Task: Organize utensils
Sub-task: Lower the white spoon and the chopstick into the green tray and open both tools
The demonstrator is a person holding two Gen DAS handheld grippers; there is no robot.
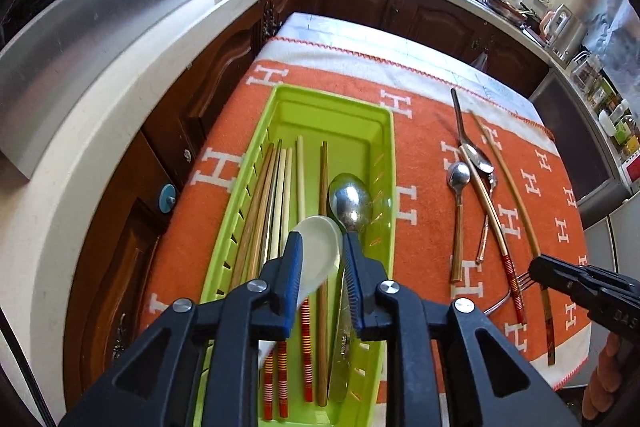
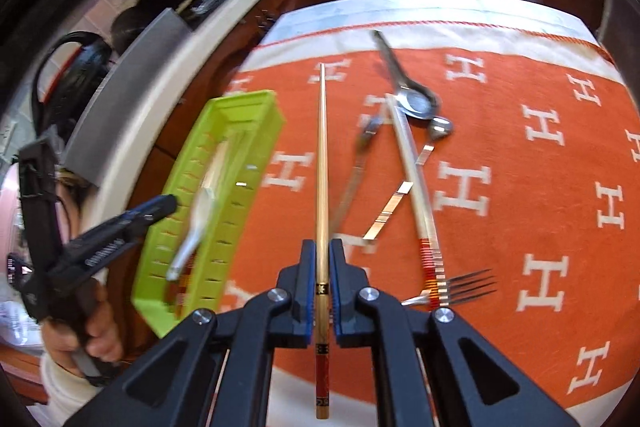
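Observation:
My left gripper [image 1: 323,239] hangs open over the green tray [image 1: 332,99], and a white ceramic spoon [image 1: 320,259] lies loose between its fingers. Beside that spoon in the tray are a metal spoon [image 1: 352,199] and several chopsticks [image 1: 276,187]. My right gripper [image 2: 322,267] is shut on a golden chopstick [image 2: 322,147] with a red end, held above the orange cloth [image 2: 520,187]. In the left wrist view the right gripper [image 1: 534,269] shows at the right edge. The left gripper [image 2: 170,205] stands by the tray [image 2: 244,98] in the right wrist view.
Loose on the cloth lie two metal spoons [image 1: 458,177], a fork [image 2: 472,285] and a red-striped chopstick [image 2: 416,179]. A white counter [image 1: 100,131] with dark wood cupboards wraps the table's left and far sides. A hand [image 2: 100,331] grips the left tool.

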